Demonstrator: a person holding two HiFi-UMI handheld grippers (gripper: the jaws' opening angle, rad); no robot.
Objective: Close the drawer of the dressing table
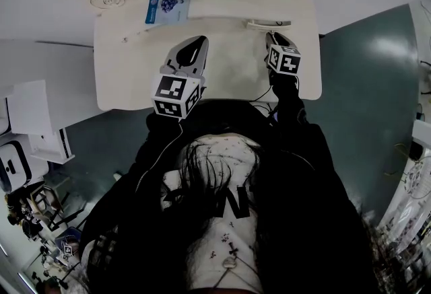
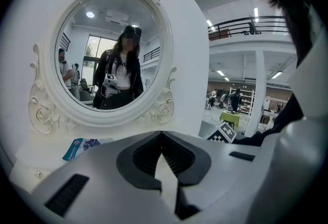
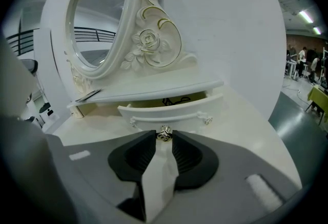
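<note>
The white dressing table (image 1: 128, 77) carries a small curved drawer (image 3: 169, 112) under its mirror shelf, pulled out a little so a dark gap shows above its front. In the head view the drawer (image 1: 268, 23) sits at the table's back right. My right gripper (image 3: 164, 136) is shut on the drawer's metal knob (image 3: 164, 133), with one jaw tip on each side of it. From the head view, the right gripper (image 1: 272, 34) reaches the drawer front. My left gripper (image 1: 196, 41) hovers over the middle of the tabletop, its jaws shut on nothing (image 2: 161, 135).
An oval mirror (image 2: 110, 54) in a carved white frame rises at the back. A blue card (image 1: 166, 7) lies on the shelf below it. White cabinets (image 1: 37, 124) stand to the left; teal floor (image 1: 363, 84) lies to the right.
</note>
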